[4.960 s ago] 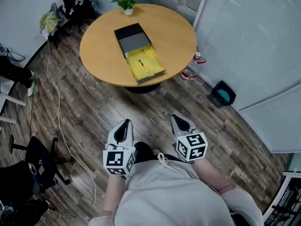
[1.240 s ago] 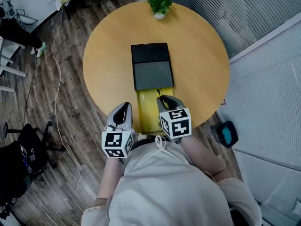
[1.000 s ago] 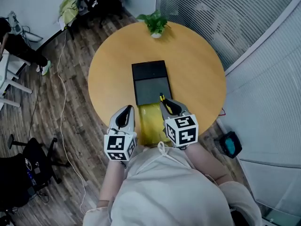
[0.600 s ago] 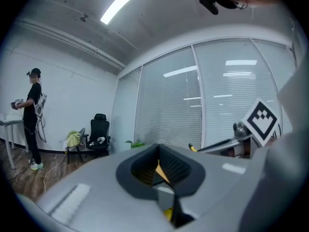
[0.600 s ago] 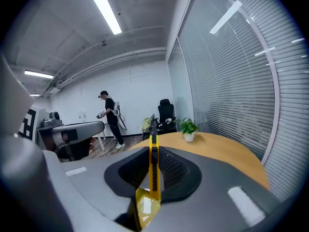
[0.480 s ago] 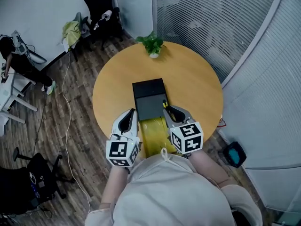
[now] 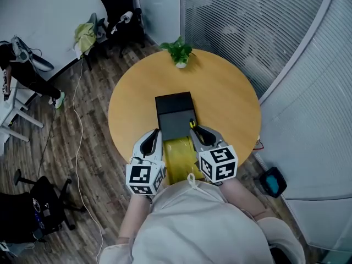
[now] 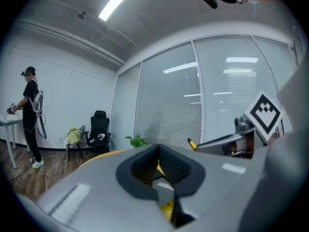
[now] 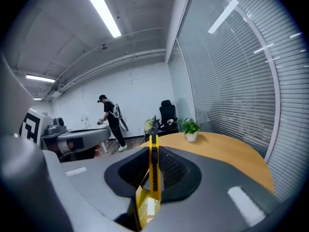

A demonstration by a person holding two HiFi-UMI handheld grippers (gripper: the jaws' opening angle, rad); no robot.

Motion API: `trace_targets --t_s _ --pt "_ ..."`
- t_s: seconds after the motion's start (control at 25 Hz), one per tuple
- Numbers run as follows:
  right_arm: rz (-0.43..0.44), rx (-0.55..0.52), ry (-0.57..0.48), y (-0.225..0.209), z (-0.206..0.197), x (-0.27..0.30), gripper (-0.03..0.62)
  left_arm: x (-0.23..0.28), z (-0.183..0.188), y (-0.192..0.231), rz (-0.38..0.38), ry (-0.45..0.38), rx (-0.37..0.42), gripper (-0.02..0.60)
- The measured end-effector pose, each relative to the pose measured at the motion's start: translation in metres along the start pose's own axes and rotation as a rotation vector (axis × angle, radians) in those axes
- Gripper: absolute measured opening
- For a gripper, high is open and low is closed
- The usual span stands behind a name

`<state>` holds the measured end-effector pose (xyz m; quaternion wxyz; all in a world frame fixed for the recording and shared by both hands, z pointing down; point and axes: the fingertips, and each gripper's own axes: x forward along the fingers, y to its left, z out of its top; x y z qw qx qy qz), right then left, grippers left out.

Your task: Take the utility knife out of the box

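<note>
A black box [image 7: 175,113] lies open on the round wooden table [image 7: 220,98], its yellow tray [image 7: 179,157] pulled toward me. My right gripper [image 7: 193,130] is shut on the yellow utility knife [image 7: 191,125], held above the tray's right side with its tip pointing away. In the right gripper view the knife [image 9: 153,170] stands on edge between the jaws of that gripper [image 9: 155,151]. My left gripper [image 7: 154,132] hovers at the tray's left side, shut and holding nothing. In the left gripper view its jaws [image 8: 158,148] meet, and the knife tip [image 8: 192,143] shows to the right.
A small potted plant [image 7: 180,54] stands at the table's far edge. Glass walls with blinds [image 7: 258,32] close off the right. An office chair [image 7: 118,18] and a person [image 7: 16,65] are at the back left; a cable [image 7: 77,142] runs over the floor. A blue bin [image 7: 272,180] sits right.
Both grippers have risen over the yellow tray, the right one carrying the knife up with it. The head view has drawn back, so the table looks smaller.
</note>
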<state>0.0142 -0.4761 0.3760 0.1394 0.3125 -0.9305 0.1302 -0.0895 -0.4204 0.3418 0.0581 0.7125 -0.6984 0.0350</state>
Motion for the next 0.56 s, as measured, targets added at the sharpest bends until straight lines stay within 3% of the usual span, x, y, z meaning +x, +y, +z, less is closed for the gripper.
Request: trace_targets --t_s 0.56 --pt "0.016 0.026 0.014 0.0048 -0.0028 0.0033 0.064 -0.0022 -0.0031 0.0040 0.005 0.027 -0.003 0.006"
